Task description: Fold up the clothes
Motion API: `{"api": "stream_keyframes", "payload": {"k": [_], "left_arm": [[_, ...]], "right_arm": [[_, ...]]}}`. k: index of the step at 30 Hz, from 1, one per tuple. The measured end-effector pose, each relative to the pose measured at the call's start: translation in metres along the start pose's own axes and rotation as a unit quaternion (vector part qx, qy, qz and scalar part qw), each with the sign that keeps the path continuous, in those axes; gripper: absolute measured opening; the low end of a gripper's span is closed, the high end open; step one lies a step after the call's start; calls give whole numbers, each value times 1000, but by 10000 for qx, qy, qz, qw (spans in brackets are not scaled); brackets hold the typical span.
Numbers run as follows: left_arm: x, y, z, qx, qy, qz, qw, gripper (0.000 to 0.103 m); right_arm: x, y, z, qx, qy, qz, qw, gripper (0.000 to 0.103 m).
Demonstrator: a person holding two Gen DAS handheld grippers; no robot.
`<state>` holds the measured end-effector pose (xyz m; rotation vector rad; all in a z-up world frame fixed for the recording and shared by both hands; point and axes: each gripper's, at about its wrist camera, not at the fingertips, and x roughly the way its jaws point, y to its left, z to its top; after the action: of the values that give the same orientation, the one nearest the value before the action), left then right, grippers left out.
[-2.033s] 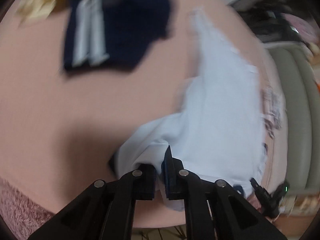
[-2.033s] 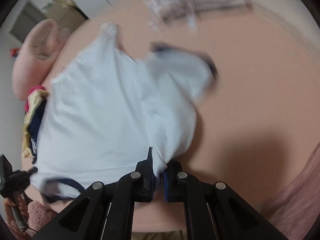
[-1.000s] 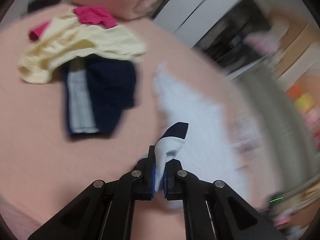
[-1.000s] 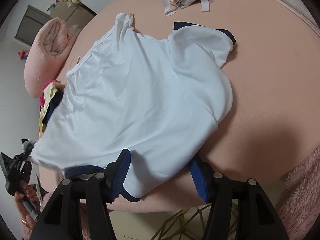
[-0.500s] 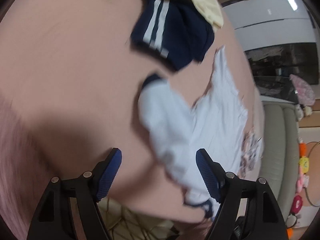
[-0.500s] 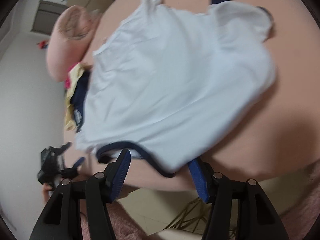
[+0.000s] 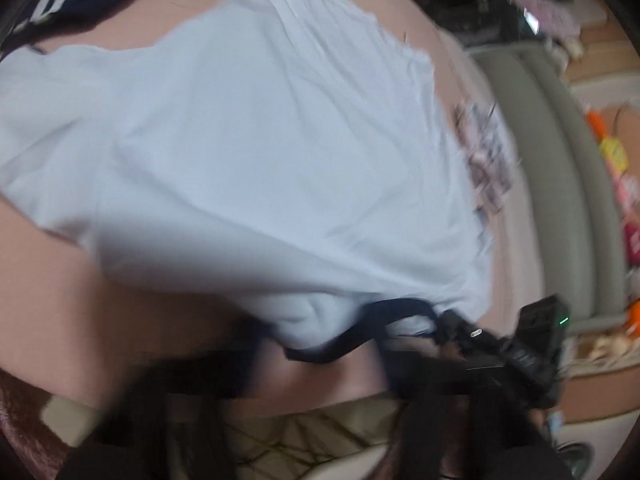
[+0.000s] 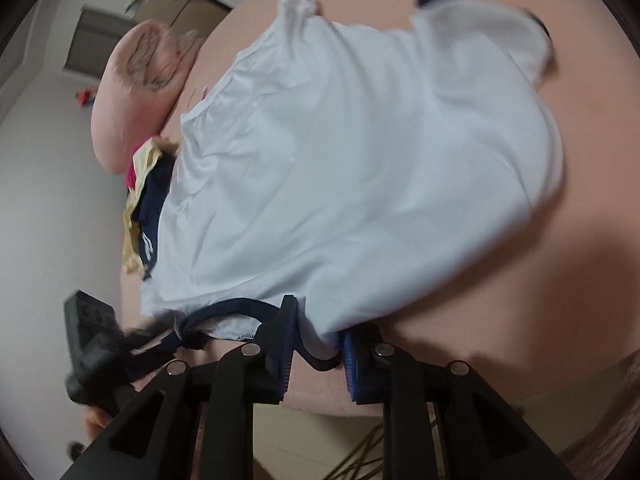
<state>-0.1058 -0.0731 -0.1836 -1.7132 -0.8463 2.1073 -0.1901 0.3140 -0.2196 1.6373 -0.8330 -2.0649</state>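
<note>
spread flat across the pink bed (image 8: 520, 280): white shirt (image 8: 360, 152), navy collar (image 8: 232, 306) at the near edge. right tool (image 8: 316, 350) partly open, fingers either side of the shirt edge by the collar, not closed on it. left tool (image 8: 176, 330) at the collar's left end, blurred; grip cannot be told from either view. beyond the shirt's left side, navy shorts (image 8: 150, 216) and yellow cloth (image 8: 134, 236), near a pink pillow (image 8: 132, 92). patterned clothes (image 7: 486, 160) at the shirt's far side.
</note>
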Motion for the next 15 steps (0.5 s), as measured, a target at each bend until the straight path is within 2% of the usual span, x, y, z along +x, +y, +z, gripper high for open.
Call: {"api": "stream_keyframes", "payload": {"k": [2,3,6,8,9,11,12,14,15], "left_arm": [[-3,0,-2,-147,37,-259,9995,7],[-7,0,-2,-179,40,-352,9992,7],[-26,1,-2,-44,28,-121,9999,7],[-17,7,-2,-38,180,180,9997,8],[-3,12,-1,-76,323,347,9988,9],[14,23,-2,-335,558,301,9974,10],[12,25,-2,-414,597,242,9971,11],[5,28,-2,-541,667,173,9962,11],[-1,25,-2,-510,632,208,9965,11]], "right_arm": [[-2,-1,-1,125,39,122,9998,19],[-7,3,-2,95,20,195,9998,12],[-26,16,-4,1,-105,415,9991,9],[-27,23,-6,-253,-10,-66,9997,8],[-22,24,-8,-437,69,-504,9977,8],[-4,14,-16,-518,420,-1139,9913,4],[-7,9,-17,-345,348,-994,9938,4],[-14,8,-16,-152,573,-929,9939,9],[-23,12,-16,-248,485,-1037,9931,10]]}}
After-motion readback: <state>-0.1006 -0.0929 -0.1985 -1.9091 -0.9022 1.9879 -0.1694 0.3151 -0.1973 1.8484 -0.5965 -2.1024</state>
